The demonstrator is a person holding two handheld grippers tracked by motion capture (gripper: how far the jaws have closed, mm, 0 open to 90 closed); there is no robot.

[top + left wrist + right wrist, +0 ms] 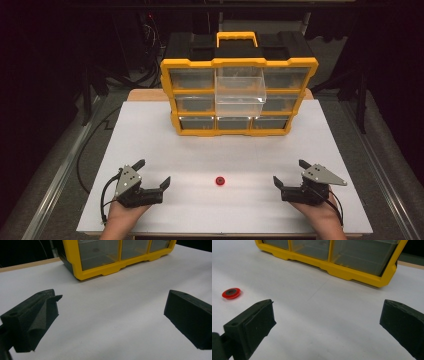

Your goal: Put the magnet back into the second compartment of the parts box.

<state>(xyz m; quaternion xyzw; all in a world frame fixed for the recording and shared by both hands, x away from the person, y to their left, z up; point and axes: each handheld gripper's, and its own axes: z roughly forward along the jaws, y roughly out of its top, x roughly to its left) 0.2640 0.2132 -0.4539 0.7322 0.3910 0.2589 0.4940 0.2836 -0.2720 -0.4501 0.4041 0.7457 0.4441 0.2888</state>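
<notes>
A small red ring with a dark centre (219, 181) lies flat on the white table top, near the front and about midway between my two grippers; it also lies at the left of the right gripper view as the red ring (231, 293). My left gripper (152, 173) rests at the front left, open, with nothing between its jaws (112, 320). At the front right my right gripper (290, 172) is open and empty as well (327, 322). A yellow and black drawer cabinet (239, 95) stands at the back centre; its top middle clear drawer (240, 84) is pulled out.
The white board (150, 140) covers the table, with bare wood at its back edge. A black cable (87, 145) runs along the left side. Dark stands and cables lie behind the cabinet. The cabinet's lower drawers (98, 253) and front row (362, 257) are closed.
</notes>
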